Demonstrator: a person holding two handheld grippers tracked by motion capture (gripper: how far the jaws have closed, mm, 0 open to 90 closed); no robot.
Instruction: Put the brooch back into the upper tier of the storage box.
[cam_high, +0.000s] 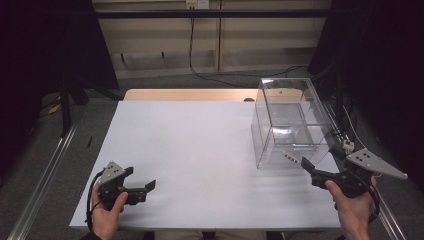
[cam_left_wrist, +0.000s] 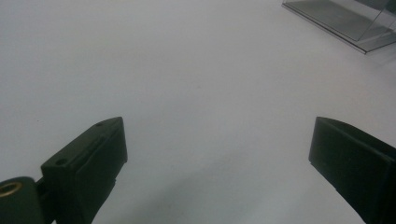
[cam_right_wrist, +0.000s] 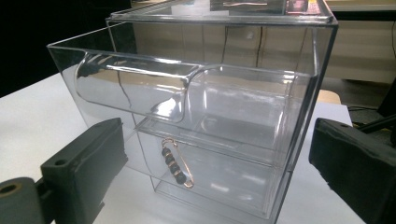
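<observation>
Two grippers are held over a white surface (cam_high: 200, 150), each with its jaws spread wide and gripping nothing. The right gripper (cam_high: 304, 164) sits at the near right of the surface and faces a clear plastic drawer box (cam_high: 287, 120), which stands upright on the right side of the surface, toward the far edge. In the right gripper view the box (cam_right_wrist: 205, 107) stands straight ahead, framed between the two black jaws, near them but not touching them. Its drawer front, with a curved recess moulded across the upper part, faces the gripper. Against that front, low and a little left of centre, hangs a safety pin threaded with dark beads (cam_right_wrist: 176, 163); its long axis runs steeply, tilted from upper left down to lower right in that view. The pin lies between the jaws' lines, closer to the left one, and apart from both.

The left gripper (cam_high: 141, 181) is at the near left of the surface, well apart from the box, its jaws pointing to the right across bare white surface (cam_left_wrist: 187, 84). A corner of the box's base (cam_left_wrist: 345, 21) shows at the top right of the left gripper view.
</observation>
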